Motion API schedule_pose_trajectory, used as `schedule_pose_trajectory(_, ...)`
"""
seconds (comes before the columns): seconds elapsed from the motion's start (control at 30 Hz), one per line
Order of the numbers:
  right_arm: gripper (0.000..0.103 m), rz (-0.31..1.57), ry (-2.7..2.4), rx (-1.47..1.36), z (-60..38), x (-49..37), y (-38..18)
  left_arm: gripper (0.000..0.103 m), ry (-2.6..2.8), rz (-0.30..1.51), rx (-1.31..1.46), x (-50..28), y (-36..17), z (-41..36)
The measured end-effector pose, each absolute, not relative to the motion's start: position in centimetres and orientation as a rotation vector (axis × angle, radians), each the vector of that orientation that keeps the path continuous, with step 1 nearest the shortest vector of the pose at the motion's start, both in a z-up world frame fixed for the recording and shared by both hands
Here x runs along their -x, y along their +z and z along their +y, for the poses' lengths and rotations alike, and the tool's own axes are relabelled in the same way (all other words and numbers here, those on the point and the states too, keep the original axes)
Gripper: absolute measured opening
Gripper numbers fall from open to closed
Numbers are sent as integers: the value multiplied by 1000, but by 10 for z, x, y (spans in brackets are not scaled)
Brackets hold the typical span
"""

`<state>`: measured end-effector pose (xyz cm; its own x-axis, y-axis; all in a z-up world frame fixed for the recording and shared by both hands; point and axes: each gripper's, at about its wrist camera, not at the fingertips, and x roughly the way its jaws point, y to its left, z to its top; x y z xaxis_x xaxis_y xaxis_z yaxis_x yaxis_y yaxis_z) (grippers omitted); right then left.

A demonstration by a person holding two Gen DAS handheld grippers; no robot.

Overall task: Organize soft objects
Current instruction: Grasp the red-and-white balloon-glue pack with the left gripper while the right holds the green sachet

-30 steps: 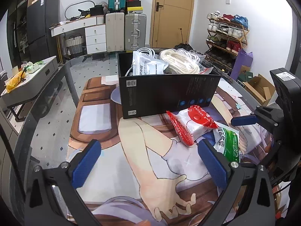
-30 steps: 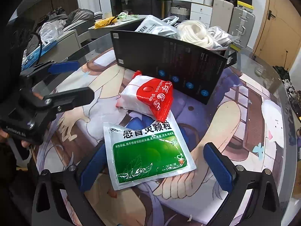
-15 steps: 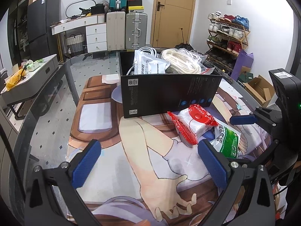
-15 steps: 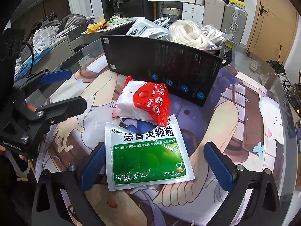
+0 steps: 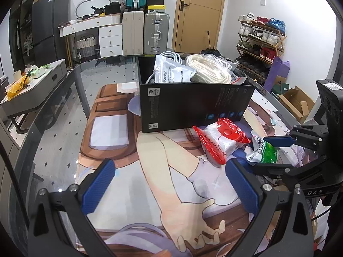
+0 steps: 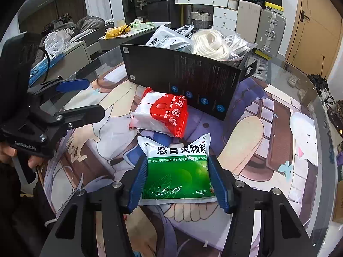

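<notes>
1. Looking along the left gripper [image 5: 170,183] in the left wrist view, its two blue-padded fingers [image 5: 99,186] stand spread wide at the bottom of the frame, with nothing between them but the printed cartoon table mat [image 5: 163,171] lying on the round glass table [image 5: 60,111].
2. Above centre stands the open black cardboard box [image 5: 193,105], filled with a grey plastic pouch [image 5: 171,73] and a coil of white tubing [image 5: 211,69].
3. Just below and right of the box lies the red-and-white plastic packet [image 5: 220,139], its upper end against the box wall.
4. At the right edge the right gripper [image 5: 264,153] pinches the green-and-white sachet [image 5: 262,151], which is crumpled between its fingers.
5. In the right wrist view, the right gripper [image 6: 179,181] has just been closing, and its blue pads [image 6: 137,184] press both sides of the green-and-white sachet [image 6: 178,171] at lower centre, bulging it.
6. The red-and-white plastic packet [image 6: 160,112] lies just above the sachet, touching the black cardboard box [image 6: 186,81] at upper centre.
7. The left gripper [image 6: 85,98] shows at the left of the frame, fingers apart, held by a person's hand [image 6: 12,154].
</notes>
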<state>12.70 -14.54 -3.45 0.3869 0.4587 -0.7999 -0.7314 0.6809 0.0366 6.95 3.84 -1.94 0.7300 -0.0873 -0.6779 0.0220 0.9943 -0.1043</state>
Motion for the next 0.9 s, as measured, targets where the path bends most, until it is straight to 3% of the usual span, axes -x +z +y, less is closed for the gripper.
schedule_pose_trajectory(0.9, 56, 779, 716, 219, -186, -130, 9, 103, -85, 845, 53, -95, -22, 1)
